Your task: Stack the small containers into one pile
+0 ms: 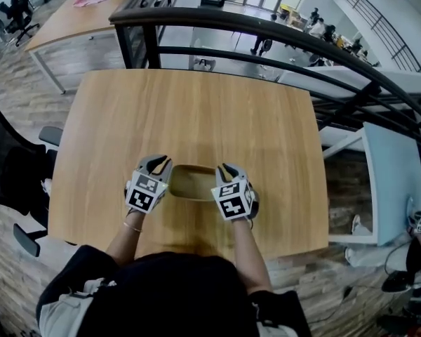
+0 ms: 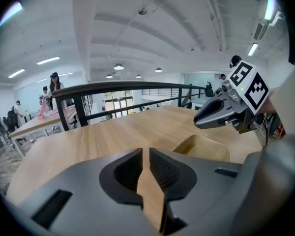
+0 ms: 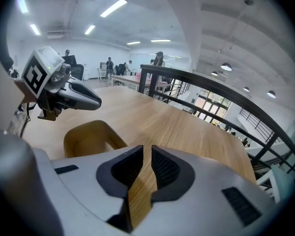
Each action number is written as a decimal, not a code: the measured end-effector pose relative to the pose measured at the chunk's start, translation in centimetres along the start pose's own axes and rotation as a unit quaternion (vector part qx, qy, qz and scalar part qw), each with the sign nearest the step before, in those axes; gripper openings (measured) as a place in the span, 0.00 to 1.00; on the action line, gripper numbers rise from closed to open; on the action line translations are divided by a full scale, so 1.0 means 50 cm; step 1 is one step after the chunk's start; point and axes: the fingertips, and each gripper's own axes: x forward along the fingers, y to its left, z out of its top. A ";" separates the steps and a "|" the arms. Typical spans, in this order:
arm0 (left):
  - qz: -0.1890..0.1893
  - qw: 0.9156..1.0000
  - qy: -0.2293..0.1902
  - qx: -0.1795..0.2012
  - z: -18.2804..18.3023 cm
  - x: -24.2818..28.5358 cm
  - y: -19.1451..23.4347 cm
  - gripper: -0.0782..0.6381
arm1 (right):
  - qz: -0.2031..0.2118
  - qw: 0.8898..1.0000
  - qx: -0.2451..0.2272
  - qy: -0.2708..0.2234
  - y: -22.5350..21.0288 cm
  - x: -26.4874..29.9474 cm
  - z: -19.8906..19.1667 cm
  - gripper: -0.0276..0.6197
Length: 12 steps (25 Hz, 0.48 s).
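Left gripper view: left gripper [image 2: 146, 156] jaws clenched, only a sliver of table [image 1: 196, 104] grain showing between the pads, nothing gripped. Right gripper [image 3: 147, 154] is the same in its own view, pads together and empty. A tan container [image 1: 192, 182] sits at 2 o'clock from the left jaws and at 10 o'clock from the right jaws. In the head view it rests on the table near the front edge, with the 2 grippers flanking it at 9 and 3 o'clock, close beside it. No other loose container is in view; I cannot tell how many are nested in it. Judgement: stacking looks finished, 1 pile standing. The next move calls for drawing both grippers away without nudging the pile.
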 end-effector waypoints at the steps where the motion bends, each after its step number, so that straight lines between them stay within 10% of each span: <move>1: 0.009 1.000 -0.007 -0.004 0.006 -0.010 0.007 0.16 | -0.004 1.000 0.004 -0.007 -0.003 -0.009 0.007 0.10; 12: -0.012 0.998 -0.052 -0.031 0.025 -0.113 -0.042 0.16 | 0.044 0.990 0.040 -0.125 0.043 -0.120 0.096 0.10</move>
